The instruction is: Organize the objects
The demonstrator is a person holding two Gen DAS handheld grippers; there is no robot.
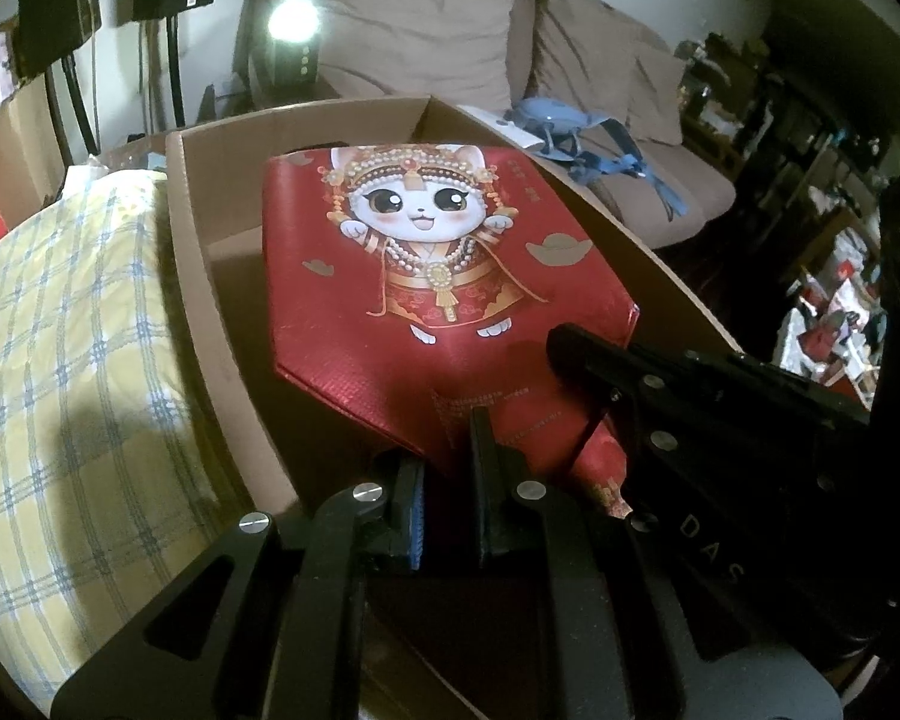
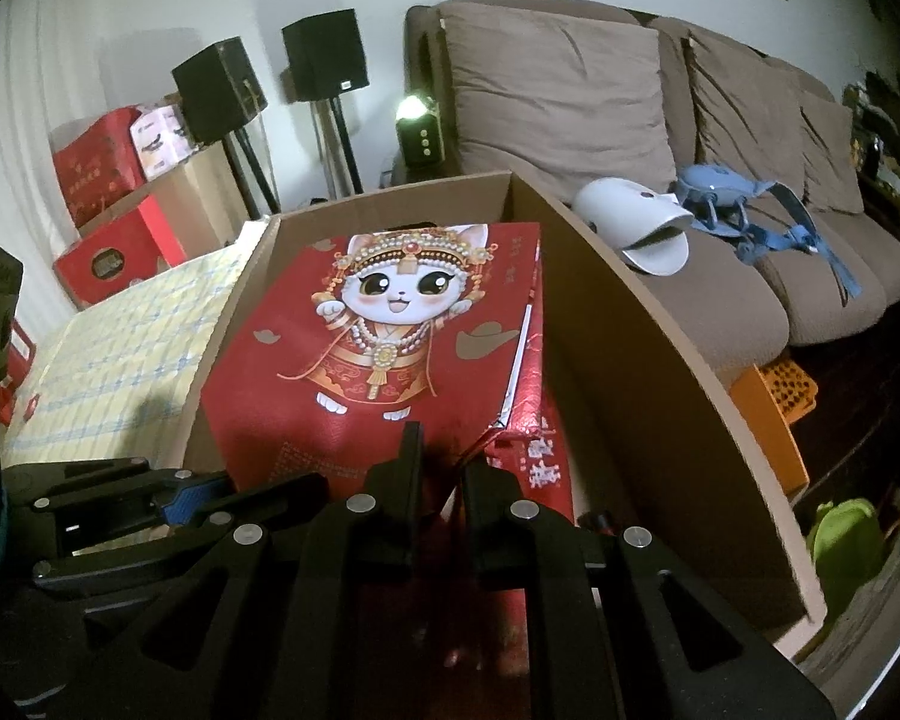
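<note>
On my right gripper (image 1: 576,354), just beside the red bag (image 1: 444,276), I can read the letters "DAS". The bag's own small print is too blurred to read.

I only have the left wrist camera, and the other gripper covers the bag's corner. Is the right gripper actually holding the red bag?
Observer: Yes. On the right wrist camera the right gripper is shut on the near edge of the red bag, which lies in the cardboard box.
Operator: Is anything outside the box on the sofa side?
Observer: An orange crate sits on the floor between the box and the sofa.
</note>
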